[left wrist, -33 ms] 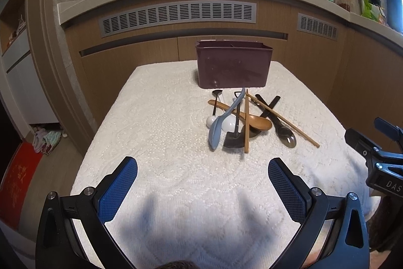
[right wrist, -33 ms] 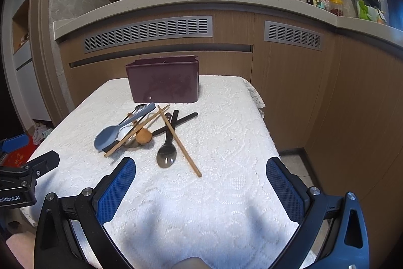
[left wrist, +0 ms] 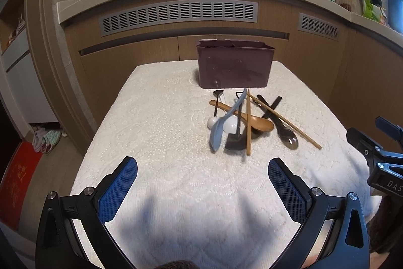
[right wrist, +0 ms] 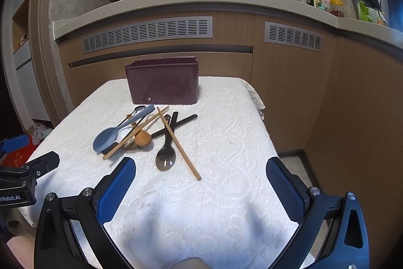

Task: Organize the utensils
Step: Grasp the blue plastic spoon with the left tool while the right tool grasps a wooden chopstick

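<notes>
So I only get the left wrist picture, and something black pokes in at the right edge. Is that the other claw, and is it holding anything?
Observer: Yes, that is the right claw. Its own camera shows it wide open, with nothing between the blue pads.
Operator: Which utensil lies nearest to it?
Observer: The metal spoon, with its bowl end towards the claw.
Operator: And what is past the table on that side?
Observer: A lacy cloth corner hangs off the far right corner of the table, and there is bare floor below it.
</notes>
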Demonstrator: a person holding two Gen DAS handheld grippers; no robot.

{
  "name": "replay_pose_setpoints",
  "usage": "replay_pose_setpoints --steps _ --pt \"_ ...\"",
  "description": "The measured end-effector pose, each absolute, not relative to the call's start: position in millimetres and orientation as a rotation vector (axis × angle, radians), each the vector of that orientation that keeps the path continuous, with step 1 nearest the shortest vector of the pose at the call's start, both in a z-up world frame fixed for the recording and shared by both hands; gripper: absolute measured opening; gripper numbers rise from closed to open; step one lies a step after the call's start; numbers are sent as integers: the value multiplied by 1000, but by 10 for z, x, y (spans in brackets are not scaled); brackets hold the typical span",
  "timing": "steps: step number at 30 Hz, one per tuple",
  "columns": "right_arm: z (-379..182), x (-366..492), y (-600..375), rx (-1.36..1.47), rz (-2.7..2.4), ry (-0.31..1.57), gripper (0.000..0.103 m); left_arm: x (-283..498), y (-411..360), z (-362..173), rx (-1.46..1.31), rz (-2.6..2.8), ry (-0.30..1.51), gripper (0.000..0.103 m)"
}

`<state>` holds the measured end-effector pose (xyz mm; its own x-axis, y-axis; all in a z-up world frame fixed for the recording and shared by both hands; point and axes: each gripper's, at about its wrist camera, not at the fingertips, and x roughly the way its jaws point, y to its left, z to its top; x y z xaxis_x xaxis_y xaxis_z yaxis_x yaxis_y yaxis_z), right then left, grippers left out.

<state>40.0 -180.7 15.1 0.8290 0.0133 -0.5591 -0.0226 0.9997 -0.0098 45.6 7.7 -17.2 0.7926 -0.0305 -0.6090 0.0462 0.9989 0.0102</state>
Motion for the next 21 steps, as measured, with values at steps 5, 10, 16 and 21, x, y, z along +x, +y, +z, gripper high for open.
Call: replay_pose_setpoints --steps 5,10,16,21 --pt "193 710 -1718 -76 18 572 103 851 210 -192 -37 -56 681 103" --pt "172 1065 -1593 -124 56 590 103 1247 316 -179 -95 -95 706 103" --pt "88 1412 -1544 -194 63 614 103 1644 317 -252 -41 -162 724 103" --pt "-29 1645 -1602 -206 65 667 103 1761 307 -455 39 -165 786 103"
